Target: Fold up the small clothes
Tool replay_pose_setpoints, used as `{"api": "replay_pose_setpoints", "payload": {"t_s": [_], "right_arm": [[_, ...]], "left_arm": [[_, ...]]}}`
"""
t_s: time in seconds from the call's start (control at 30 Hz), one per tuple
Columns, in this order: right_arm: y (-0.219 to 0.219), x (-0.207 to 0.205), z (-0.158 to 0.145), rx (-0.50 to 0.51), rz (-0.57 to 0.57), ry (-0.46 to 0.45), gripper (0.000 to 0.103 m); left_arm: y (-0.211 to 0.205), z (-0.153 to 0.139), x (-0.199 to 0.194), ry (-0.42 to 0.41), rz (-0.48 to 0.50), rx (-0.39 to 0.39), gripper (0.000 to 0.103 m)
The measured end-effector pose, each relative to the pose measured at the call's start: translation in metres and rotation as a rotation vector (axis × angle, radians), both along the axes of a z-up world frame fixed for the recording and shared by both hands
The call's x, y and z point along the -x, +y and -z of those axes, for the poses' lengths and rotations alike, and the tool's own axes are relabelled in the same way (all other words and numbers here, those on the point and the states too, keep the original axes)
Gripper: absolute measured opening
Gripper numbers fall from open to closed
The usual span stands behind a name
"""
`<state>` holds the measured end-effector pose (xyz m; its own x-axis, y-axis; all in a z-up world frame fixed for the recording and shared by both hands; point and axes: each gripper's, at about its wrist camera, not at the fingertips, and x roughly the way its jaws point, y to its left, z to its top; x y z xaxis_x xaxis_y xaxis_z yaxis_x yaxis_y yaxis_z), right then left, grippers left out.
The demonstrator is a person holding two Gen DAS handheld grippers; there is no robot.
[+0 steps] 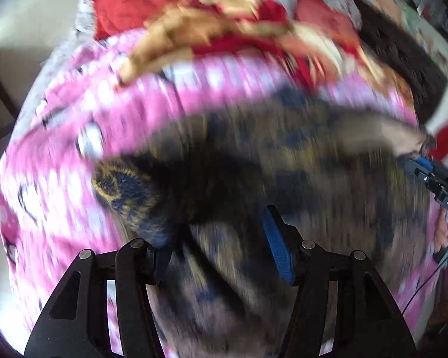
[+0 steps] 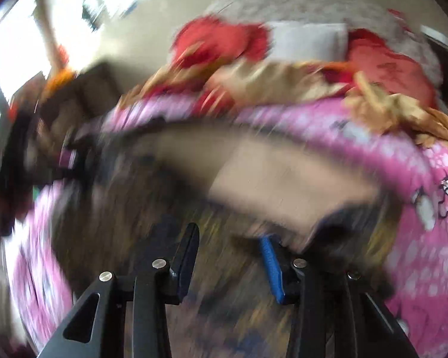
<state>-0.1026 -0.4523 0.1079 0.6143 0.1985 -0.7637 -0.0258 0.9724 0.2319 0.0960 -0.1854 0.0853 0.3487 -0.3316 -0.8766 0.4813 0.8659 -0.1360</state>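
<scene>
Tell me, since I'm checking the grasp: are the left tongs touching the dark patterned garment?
Cannot tell: in the left wrist view, left tongs straddle the blurred dark patterned garment.

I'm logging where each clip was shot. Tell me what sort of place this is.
Probably a bedroom at home, though the pictures are blurred. A pink cartoon-print blanket covers what looks like a bed, loose clothes are heaped at its far side, and a dark patterned garment lies on top.

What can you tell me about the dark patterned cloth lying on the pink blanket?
The dark patterned cloth looks soft and fuzzy, brown and navy with yellowish marks. It lies spread on the pink blanket. A paler underside shows where one edge is turned over. The left gripper hangs open over it. The pictures are too blurred to show what garment it is.
</scene>
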Motion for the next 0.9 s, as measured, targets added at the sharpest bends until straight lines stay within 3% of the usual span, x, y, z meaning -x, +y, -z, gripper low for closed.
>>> {"api": "replay_pose_setpoints", "payload": {"t_s": [0.07,0.17,0.27,0.33,0.43,0.5,0.63,0.8,0.9], "right_arm": [[-0.017,-0.027,-0.005,0.011,0.075,-0.036,0.04],[-0.044,-0.065,0.001,0.02,0.194,0.007,0.04],[-0.06,-0.07,0.0,-0.008,0.273,0.021,0.04],[-0.058,-0.052,-0.014,-0.056,0.258,-0.042,0.04],[-0.034,-0.023,-0.027,-0.072,0.157,-0.087,0.049],[-0.014,-0.009,-0.027,-0.043,0.086,-0.048,0.049],[-0.01,0.038,-0.017,-0.145,0.107,-0.007,0.051],[-0.008,0.107,-0.01,-0.078,0.148,0.03,0.052],[-0.014,0.132,0.0,-0.135,0.186,0.055,0.054]], "left_arm": [[-0.001,-0.013,-0.027,-0.026,-0.056,0.044,0.057],[0.007,-0.021,-0.068,-0.002,-0.177,0.13,0.057],[0.022,-0.026,-0.074,0.023,-0.212,0.189,0.057],[0.031,-0.03,-0.058,0.021,-0.166,0.233,0.057],[0.045,-0.028,-0.024,0.042,-0.11,0.235,0.057],[0.06,-0.023,0.006,0.067,-0.079,0.241,0.057],[0.089,-0.012,0.056,0.084,-0.056,0.229,0.057],[0.117,0.018,0.101,0.189,-0.049,0.266,0.057],[0.116,0.029,0.115,0.192,-0.036,0.285,0.057]]}}
